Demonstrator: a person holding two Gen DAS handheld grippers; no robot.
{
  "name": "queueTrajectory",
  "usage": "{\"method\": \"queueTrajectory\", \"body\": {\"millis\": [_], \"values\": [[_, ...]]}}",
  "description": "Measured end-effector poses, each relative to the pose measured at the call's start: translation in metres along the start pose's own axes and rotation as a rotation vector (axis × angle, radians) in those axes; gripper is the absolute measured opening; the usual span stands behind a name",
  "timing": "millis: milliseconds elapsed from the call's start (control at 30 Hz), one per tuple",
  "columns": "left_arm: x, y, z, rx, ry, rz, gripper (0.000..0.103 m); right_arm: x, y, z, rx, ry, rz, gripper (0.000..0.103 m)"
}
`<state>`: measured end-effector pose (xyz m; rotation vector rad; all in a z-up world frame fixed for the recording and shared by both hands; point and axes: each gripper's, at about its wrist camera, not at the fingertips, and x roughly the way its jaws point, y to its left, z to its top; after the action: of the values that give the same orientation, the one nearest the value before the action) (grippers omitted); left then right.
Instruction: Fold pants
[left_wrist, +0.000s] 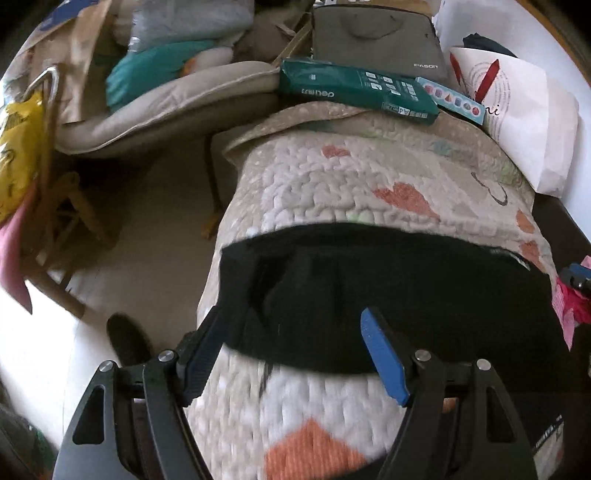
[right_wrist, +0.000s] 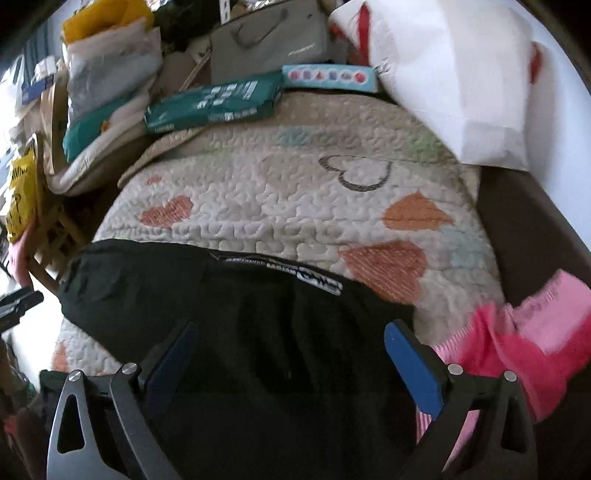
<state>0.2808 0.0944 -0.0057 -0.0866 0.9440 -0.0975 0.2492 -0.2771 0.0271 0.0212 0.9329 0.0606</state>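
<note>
left tongs (left_wrist: 293, 343): parted wide, nothing between the blue pads, poised over the left part of the black pants (left_wrist: 388, 295). right tongs (right_wrist: 295, 354): likewise parted and empty, poised over the right part of the same garment.

black pants (right_wrist: 229, 314): the landmark. one dark band lying crosswise on the quilted heart-print bedspread (right_wrist: 280, 206), white lettering along its far edge; whether it is already doubled over cannot be told through the blur.

pink garment (right_wrist: 517, 350): just beside the pants on their right, touching or nearly so.
green box (left_wrist: 354, 92), pale blue box (left_wrist: 454, 99), grey bag (left_wrist: 376, 40): beyond the pants, well apart, at the far end of the bedspread.
white paper bag (right_wrist: 450, 81): beyond the pants, to the right.

step in hand, judged: descent to pinch the near edge of the pants, one corner per tongs. advice: take both corners level with each other, pinch the pants cloth only and not the bedspread beneath, keep the right pads clear of the pink garment, then lift evenly so the fold lands square.
</note>
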Motion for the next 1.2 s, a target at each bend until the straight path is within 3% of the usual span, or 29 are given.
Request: {"method": "queueTrajectory", "body": {"millis": [333, 633, 867, 1067, 1133, 1167, 1200], "values": [[0.033, -0.009, 0.028, 0.029, -0.009, 0.044, 0.074, 0.062, 0.032, 0.030, -0.098, 0.031, 0.008, 0.100], [0.081, -0.008, 0.057, 0.084, 0.069, -0.045, 0.074, 0.089, 0.045, 0.037, -0.247, 0.064, 0.019, 0.100], [0.120, -0.014, 0.069, 0.228, 0.140, -0.071, 0.074, 0.116, 0.041, 0.048, -0.276, 0.117, 0.079, 0.088], [0.127, -0.012, 0.073, 0.251, 0.145, -0.126, 0.078, 0.143, 0.047, 0.047, -0.314, 0.163, 0.101, 0.086], [0.125, -0.011, 0.072, 0.249, 0.148, -0.145, 0.067, 0.145, 0.045, 0.047, -0.294, 0.161, 0.122, 0.083], [0.122, -0.012, 0.071, 0.251, 0.140, -0.147, 0.050, 0.144, 0.044, 0.046, -0.284, 0.161, 0.137, 0.079], [0.117, -0.014, 0.070, 0.260, 0.133, -0.162, 0.030, 0.142, 0.044, 0.045, -0.277, 0.161, 0.161, 0.067]]}}
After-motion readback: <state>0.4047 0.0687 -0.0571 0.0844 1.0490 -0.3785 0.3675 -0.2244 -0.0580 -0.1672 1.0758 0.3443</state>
